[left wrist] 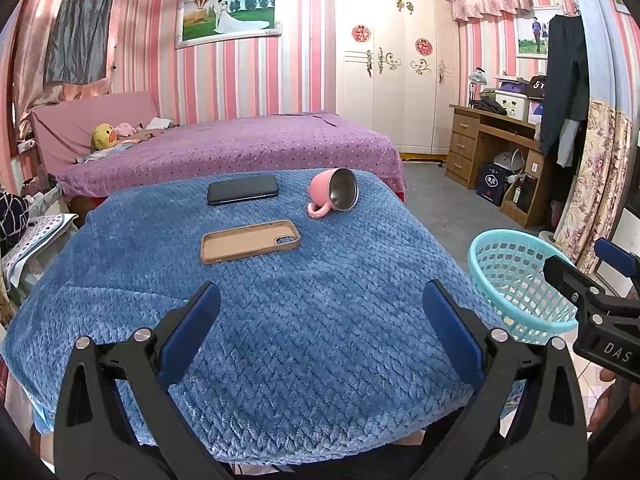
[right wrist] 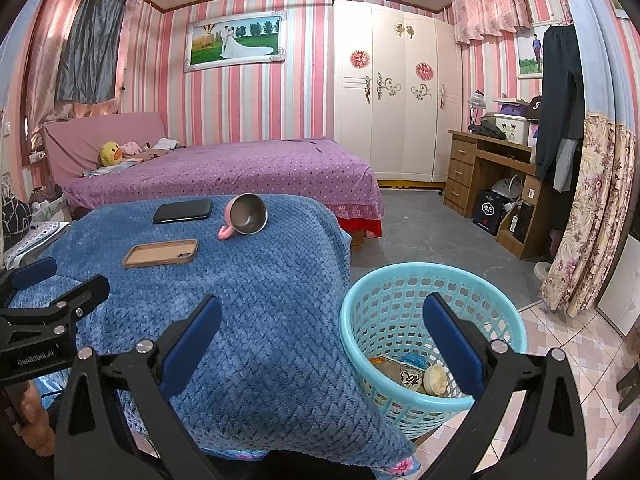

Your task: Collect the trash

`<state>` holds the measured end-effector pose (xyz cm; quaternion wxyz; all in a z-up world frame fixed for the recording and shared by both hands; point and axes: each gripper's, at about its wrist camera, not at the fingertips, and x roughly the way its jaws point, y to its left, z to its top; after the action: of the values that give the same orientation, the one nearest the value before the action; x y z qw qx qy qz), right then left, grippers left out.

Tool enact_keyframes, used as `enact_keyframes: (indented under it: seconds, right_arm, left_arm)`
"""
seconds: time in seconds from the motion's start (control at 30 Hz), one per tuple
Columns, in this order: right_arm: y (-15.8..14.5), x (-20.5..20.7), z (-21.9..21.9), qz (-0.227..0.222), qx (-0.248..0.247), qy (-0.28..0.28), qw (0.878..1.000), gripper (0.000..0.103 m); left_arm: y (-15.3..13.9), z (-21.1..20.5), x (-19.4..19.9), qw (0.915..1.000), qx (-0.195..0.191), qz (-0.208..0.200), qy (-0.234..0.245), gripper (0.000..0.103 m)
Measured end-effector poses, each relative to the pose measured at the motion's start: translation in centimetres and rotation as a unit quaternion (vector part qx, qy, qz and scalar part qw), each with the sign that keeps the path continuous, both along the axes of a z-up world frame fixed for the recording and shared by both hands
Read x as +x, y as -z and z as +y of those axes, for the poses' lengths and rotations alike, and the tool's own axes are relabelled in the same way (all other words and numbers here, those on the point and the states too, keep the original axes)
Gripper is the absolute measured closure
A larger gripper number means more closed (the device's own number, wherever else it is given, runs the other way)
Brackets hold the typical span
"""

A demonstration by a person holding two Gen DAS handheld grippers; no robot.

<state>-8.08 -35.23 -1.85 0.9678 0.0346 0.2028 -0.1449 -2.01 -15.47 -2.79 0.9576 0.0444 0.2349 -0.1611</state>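
A turquoise plastic basket (right wrist: pixel 400 292) stands on the floor right of the table; it also shows in the left wrist view (left wrist: pixel 508 268). Inside it lie several pieces of trash (right wrist: pixel 412 376), among them a wrapper and a small round lid. My right gripper (right wrist: pixel 320 336) is open and empty, above the table's right edge and the basket's near rim. My left gripper (left wrist: pixel 320 320) is open and empty over the near part of the blue blanket (left wrist: pixel 320 340). The right gripper's side (left wrist: pixel 592 292) shows at the right of the left wrist view.
On the blanket lie a tan phone case (left wrist: pixel 250 241), a black phone (left wrist: pixel 242 189) and a tipped pink mug (left wrist: pixel 334 194). A purple bed (left wrist: pixel 240 148) stands behind the table. A white wardrobe (left wrist: pixel 392 80) and a wooden desk (left wrist: pixel 492 148) are at the right.
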Motion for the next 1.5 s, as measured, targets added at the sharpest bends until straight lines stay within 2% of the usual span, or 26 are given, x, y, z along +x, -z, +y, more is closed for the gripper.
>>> enact_keyframes:
  seconds: [1.5]
  right_arm:
    - [0.12, 0.31, 0.13, 0.001, -0.008, -0.008, 1.0, 0.005]
  left_arm:
    - [0.02, 0.59, -0.03, 0.9999, -0.005, 0.002, -0.011, 0.005]
